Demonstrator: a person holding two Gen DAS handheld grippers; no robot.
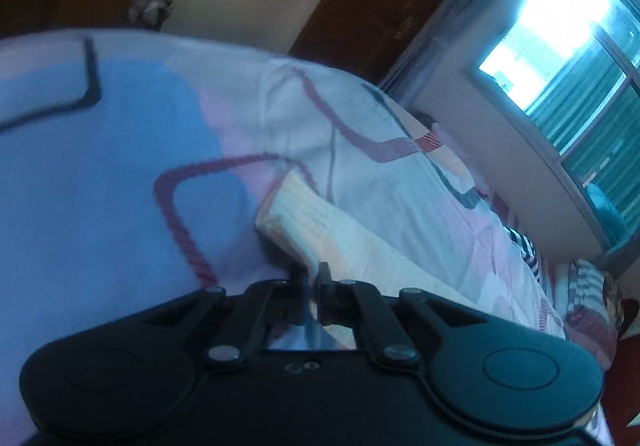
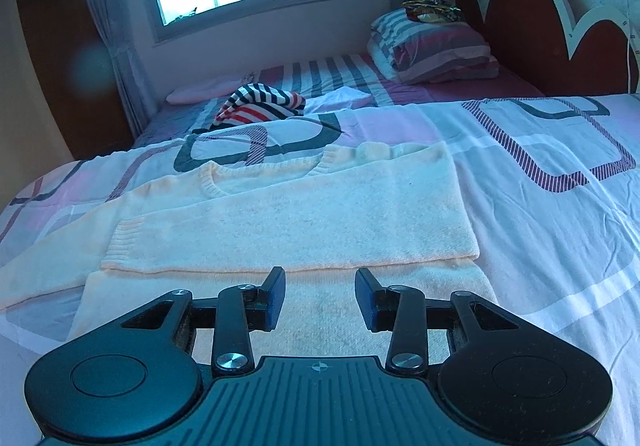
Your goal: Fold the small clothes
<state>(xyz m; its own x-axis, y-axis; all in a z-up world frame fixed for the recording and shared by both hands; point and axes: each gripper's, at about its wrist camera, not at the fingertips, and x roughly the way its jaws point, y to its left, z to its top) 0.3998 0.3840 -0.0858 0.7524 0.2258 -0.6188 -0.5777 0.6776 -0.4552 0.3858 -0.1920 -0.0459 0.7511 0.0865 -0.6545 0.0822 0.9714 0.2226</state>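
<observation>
the cream knit sweater [image 2: 288, 213] is laid flat on the patterned bedspread [image 2: 540, 205], neckline toward the window, with one sleeve already folded across the chest. the left claw [image 1: 314, 282] is closed to a narrow slit, and a ribbed sleeve cuff [image 1: 292, 205] appears to be pinched between its fingers, lifted off the bed. the right claw [image 2: 320, 296] is held wide open and empty, just above the sweater's hem area.

the gripped sleeve is judged to be the fold in hand. the pinch is to be kept firm while the cuff is carried across the body. the sleeve is to be lowered flat, parallel to the folded one, before release. the body fabric may be steadied by the right claw so that dragging is avoided. a striped garment [image 2: 260, 103] lies well apart.
</observation>
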